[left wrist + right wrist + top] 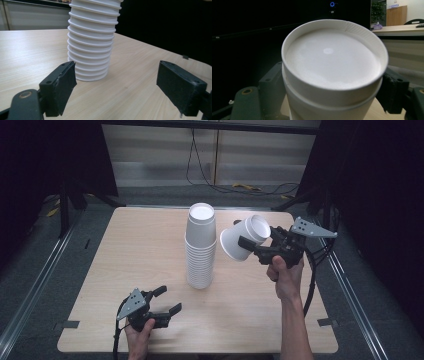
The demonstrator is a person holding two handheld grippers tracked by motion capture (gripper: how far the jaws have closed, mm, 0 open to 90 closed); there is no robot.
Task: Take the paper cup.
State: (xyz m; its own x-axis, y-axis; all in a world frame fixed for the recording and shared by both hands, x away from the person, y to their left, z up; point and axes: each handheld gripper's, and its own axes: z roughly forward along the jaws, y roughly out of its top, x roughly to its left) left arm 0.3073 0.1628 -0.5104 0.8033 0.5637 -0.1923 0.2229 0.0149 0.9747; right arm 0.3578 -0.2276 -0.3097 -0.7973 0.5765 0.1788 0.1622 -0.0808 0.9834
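The right claw [252, 244] pinches a white paper cup [245, 237], tilted in the air at three o'clock of the cup stack [200, 245]. The left claw [167, 301], spread wide, rests on the bench [125, 250] at seven o'clock.

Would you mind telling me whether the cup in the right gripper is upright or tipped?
Tipped. The held cup lies nearly sideways in the right gripper, its base facing the camera, beside the upright cup stack.

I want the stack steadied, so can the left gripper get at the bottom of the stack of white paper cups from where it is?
Probably yes: the left gripper is open, aimed at the stack of white paper cups, with bare table between.
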